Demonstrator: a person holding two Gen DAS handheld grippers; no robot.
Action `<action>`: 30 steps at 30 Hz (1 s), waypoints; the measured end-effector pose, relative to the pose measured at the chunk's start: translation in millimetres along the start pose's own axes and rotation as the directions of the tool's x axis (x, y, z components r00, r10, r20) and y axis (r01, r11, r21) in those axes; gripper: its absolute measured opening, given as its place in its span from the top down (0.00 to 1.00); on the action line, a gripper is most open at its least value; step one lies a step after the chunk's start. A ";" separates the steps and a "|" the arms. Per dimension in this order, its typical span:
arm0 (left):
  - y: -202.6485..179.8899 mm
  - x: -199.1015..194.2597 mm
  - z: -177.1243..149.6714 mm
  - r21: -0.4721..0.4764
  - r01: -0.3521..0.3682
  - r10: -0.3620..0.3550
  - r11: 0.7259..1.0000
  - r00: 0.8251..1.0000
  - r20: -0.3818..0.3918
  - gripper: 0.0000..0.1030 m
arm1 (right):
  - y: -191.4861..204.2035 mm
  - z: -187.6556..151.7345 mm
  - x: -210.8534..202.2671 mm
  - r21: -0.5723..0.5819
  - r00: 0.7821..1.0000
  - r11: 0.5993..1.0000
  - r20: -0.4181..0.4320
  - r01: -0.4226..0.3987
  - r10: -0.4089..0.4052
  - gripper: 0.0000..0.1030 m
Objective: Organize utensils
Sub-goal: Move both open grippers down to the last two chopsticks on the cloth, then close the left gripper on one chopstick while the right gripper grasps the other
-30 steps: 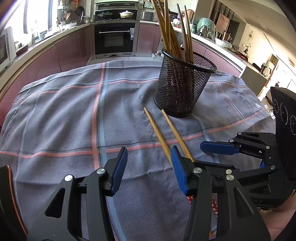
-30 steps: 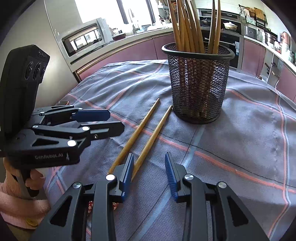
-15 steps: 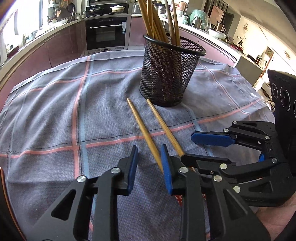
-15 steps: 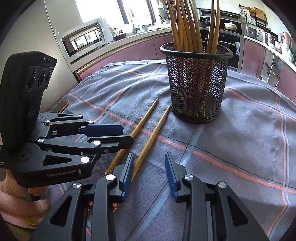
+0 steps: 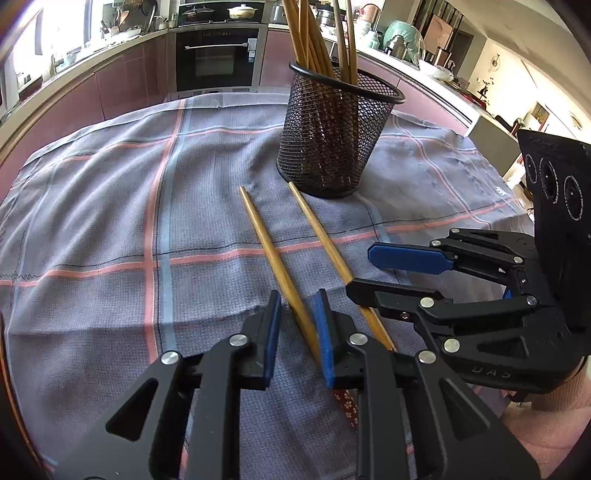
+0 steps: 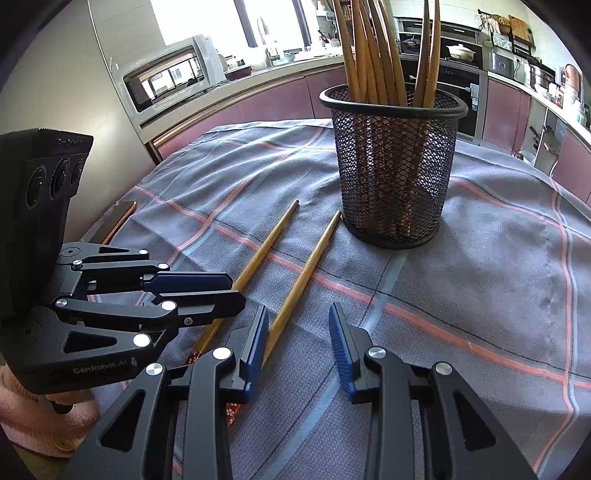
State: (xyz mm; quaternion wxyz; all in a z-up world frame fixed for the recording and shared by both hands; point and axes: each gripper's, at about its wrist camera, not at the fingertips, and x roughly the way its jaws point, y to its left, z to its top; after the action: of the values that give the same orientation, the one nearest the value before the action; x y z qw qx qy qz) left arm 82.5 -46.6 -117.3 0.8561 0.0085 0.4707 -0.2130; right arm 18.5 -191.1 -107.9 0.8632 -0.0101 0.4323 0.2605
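Left wrist view: my left jaws [image 5: 297, 325] stand slightly apart at bottom centre, a chopstick [image 5: 275, 262] between the pads, grip unclear. My right jaws [image 6: 297, 343] are apart, empty, a second chopstick [image 6: 306, 273] beside the left pad. Beyond, toward upper centre, the mesh holder [image 5: 332, 125] stands full on the checked cloth [image 5: 110, 221].

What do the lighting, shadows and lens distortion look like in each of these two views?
Left wrist view: fisheye bends the counter edge into a curve, the window at upper left is blown out, and the mesh holder stays sharp. Right wrist view: the window behind is overexposed, the holder casts a soft shadow on the cloth, and dark vignetting rounds the corners.
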 end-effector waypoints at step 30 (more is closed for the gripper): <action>13.2 14.1 19.9 -0.026 -0.050 0.050 0.998 0.999 0.003 0.83 | -2.1 18.5 19.1 0.000 0.999 0.999 -0.006 0.044 -0.044 0.91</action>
State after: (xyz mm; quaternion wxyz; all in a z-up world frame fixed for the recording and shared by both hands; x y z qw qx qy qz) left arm 110.0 -43.8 -120.0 0.8622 0.0089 0.4714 -0.1853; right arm 42.6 -180.0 -111.2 0.8673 -0.0205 0.4347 0.2414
